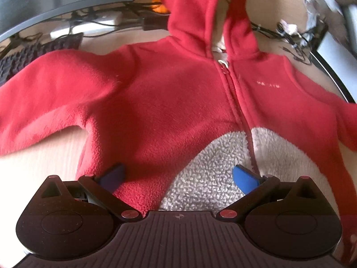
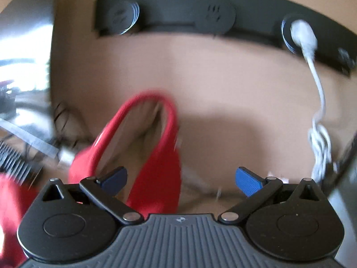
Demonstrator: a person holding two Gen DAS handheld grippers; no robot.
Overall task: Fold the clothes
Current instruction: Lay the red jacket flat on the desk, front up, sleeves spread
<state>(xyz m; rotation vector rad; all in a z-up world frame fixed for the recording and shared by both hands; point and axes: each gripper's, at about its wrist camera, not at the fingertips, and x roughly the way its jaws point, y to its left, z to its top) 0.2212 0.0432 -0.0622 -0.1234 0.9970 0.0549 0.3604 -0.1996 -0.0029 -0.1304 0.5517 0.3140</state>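
A: What is on the far left?

B: A black keyboard (image 1: 33,55) at the back of the pale wooden table (image 1: 40,151). Next comes the soft red fleece hooded suit (image 1: 156,93). It lies flat on the table, front side up, with its zip (image 1: 236,102) closed. One sleeve (image 1: 44,102) is spread out to the left. There is a fluffy white patch (image 1: 212,174) on its tummy.

A: Where is the left hand-held gripper (image 1: 178,178)?

B: Right over the bottom part of the suit. Its two blue fingers (image 1: 244,178) are wide apart and hold nothing.

A: And the right hand-held gripper (image 2: 181,179)?

B: It is up by the red hood (image 2: 154,156). That picture is blurry. Its fingers are wide apart too, with nothing between them. Behind it a black plug strip (image 2: 178,11) sits on a tan wall, with a white cable (image 2: 316,89) hanging on the right.

A: So which step is this?

B: I think it is the very start. The suit is laid out but not folded yet.

A: What comes next?

B: Maybe grab a sleeve or the hood and fold it onto the middle. Each gripper needs to pinch an edge of cloth first.
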